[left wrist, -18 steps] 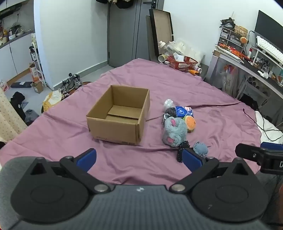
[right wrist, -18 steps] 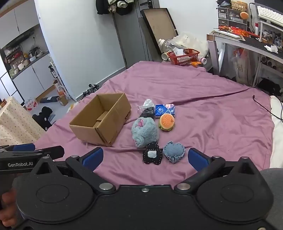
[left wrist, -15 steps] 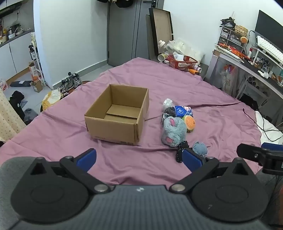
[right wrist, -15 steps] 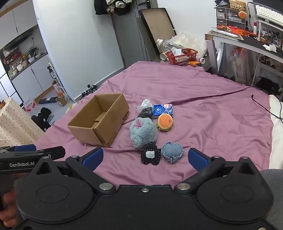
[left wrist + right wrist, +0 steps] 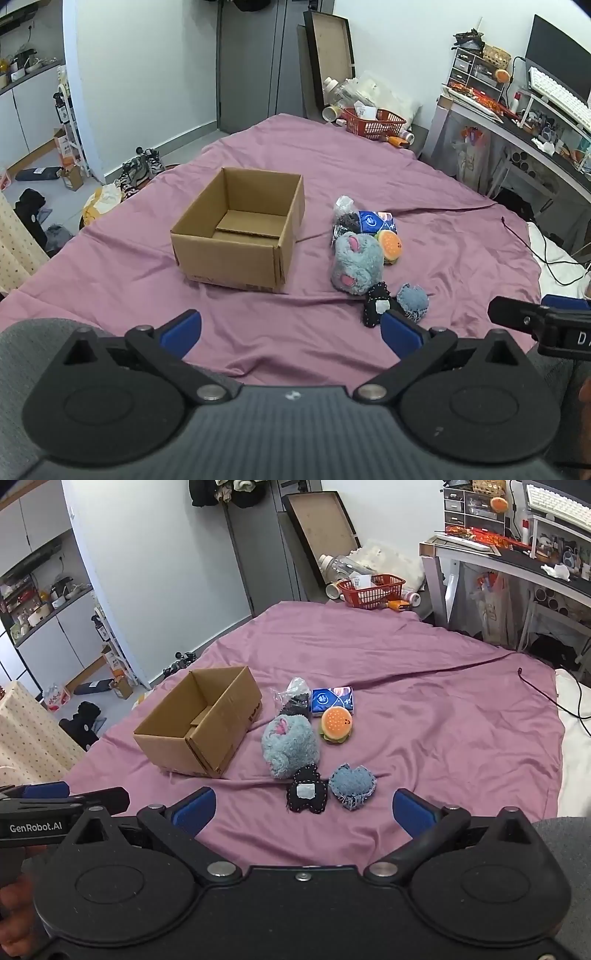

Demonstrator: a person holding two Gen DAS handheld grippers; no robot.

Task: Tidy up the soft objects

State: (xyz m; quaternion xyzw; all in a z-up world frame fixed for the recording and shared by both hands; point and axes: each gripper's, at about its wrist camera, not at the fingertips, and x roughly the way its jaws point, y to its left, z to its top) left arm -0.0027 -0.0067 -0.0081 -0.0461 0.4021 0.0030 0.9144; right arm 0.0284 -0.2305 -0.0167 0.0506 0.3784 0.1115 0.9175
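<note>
left gripper (image 5: 291,332) and right gripper (image 5: 303,810) both wide open, empty | step: pre-pick, cardboard box (image 5: 195,725) empty | next: probably grab black patch toy (image 5: 307,793)

Purple-sheeted bed (image 5: 424,738), cardboard box (image 5: 199,727), soft toys (image 5: 290,746)

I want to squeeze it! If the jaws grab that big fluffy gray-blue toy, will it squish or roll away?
The fluffy toy looks plush, so it would probably squish. Its slumped, lumpy shape on the sheet suggests it won't roll. Likely light.
</note>
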